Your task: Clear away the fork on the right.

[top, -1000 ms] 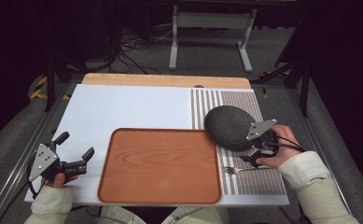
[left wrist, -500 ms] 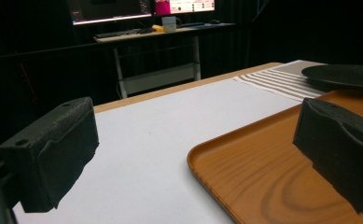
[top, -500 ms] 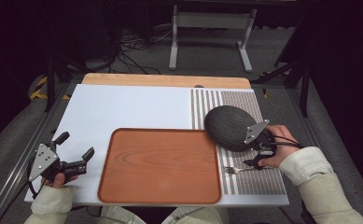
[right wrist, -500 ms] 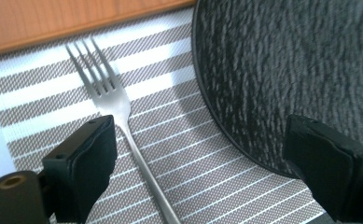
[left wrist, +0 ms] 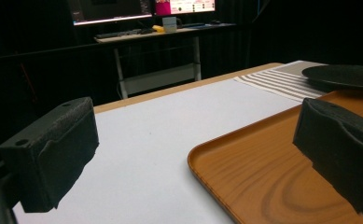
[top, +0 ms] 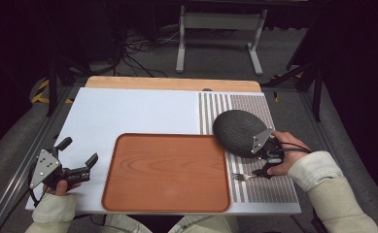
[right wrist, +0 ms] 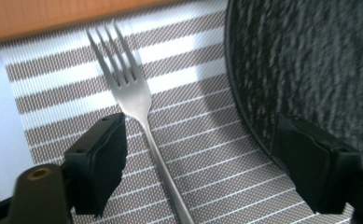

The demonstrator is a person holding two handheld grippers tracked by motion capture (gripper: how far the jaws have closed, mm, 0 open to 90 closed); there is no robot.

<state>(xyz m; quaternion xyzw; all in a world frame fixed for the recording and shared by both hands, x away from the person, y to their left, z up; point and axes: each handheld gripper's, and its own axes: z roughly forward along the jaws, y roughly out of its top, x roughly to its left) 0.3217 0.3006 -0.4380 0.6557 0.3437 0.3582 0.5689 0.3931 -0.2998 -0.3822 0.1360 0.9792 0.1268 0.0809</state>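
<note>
A steel fork (right wrist: 137, 95) lies on the striped placemat (right wrist: 62, 107), tines pointing toward the wooden tray (top: 167, 172). My right gripper (right wrist: 207, 163) hangs open over it, with the fork's handle running between the jaws and touching neither. One jaw hangs over the rim of the dark textured plate (right wrist: 310, 60). From above, the fork (top: 242, 176) lies just below the plate (top: 239, 131), with the right gripper (top: 266, 162) at its handle end. My left gripper (top: 78, 151) rests open and holds nothing, left of the tray on the white mat (top: 128, 114).
In the left gripper view the tray's raised rim (left wrist: 202, 165) runs between the open jaws, with the plate (left wrist: 342, 74) farther off. A wooden board edge (top: 172, 83) borders the table's far side. Beyond it stand a metal stand (top: 215, 22) and floor cables.
My right gripper has moved slightly toward the table's near edge, down past the plate's rim to the fork's handle. The left gripper has stayed still.
</note>
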